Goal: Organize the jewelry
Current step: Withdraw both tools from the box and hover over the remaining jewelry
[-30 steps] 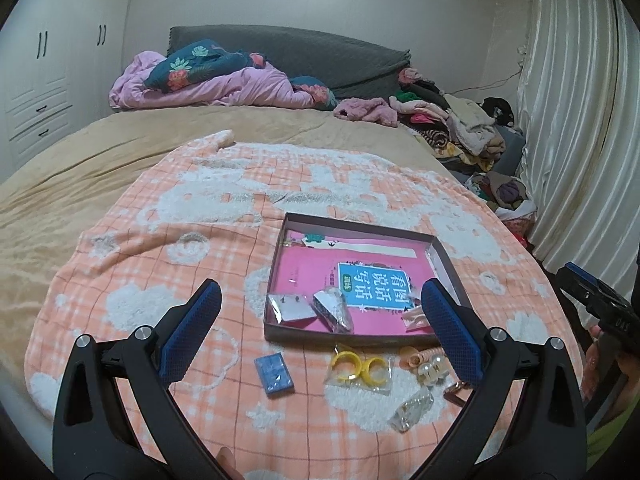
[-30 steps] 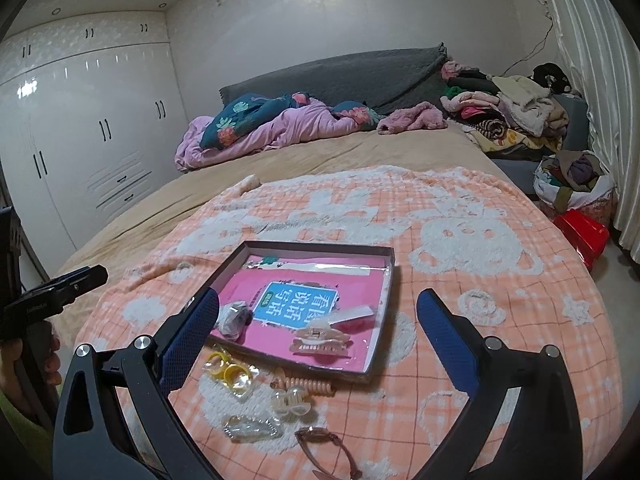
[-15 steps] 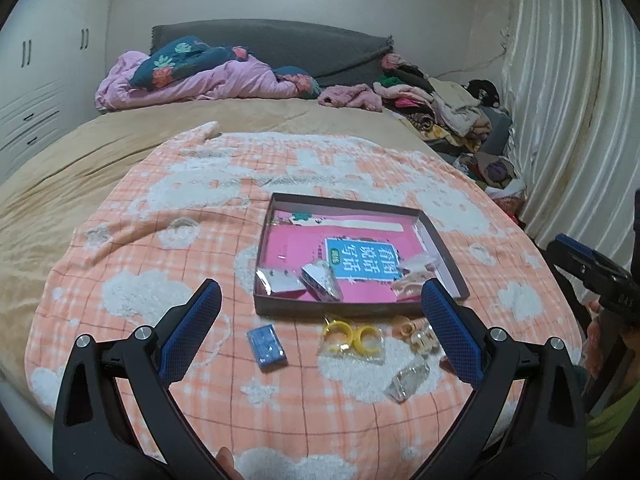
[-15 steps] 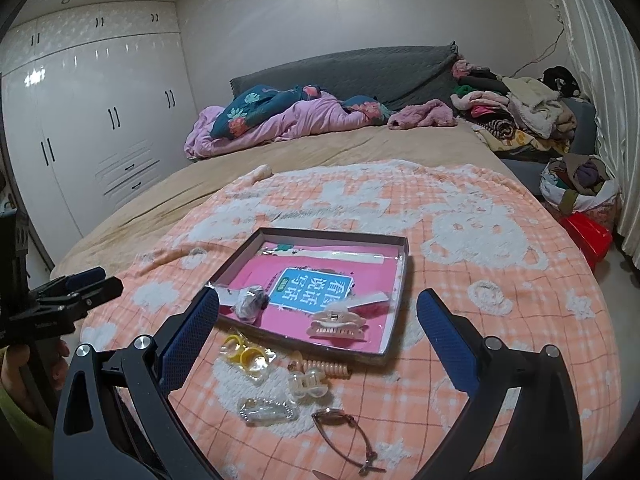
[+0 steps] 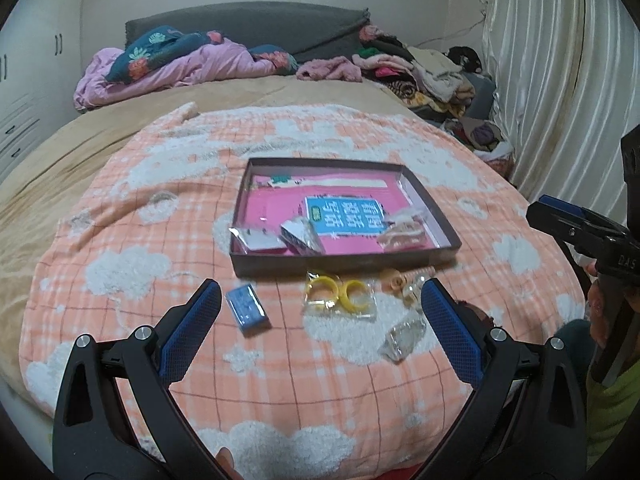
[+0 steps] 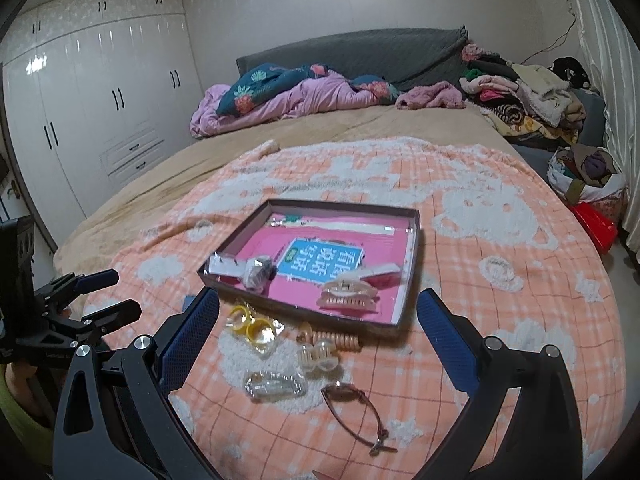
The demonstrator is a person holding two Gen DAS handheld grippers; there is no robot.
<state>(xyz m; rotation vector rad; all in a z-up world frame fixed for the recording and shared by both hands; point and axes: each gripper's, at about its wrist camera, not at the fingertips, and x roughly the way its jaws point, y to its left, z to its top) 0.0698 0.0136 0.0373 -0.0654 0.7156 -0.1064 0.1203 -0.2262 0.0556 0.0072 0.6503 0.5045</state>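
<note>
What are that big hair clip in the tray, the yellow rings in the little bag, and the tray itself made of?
The hair clip looks like glossy, pale pink plastic, with moulded teeth that catch the light. The yellow rings seem to be smooth, slightly see-through plastic or resin, sealed in a clear crinkly bag. The tray looks like matte dark cardboard: thin, straight walls with sharp folded corners.

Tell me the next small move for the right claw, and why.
Probably lower the right claw onto the watch, the loose piece nearest it. Both claws are open and empty. The watch lies on the blanket outside the tray, beside the clear packet and small clips, while a hair claw clip already sits in the tray.
</note>
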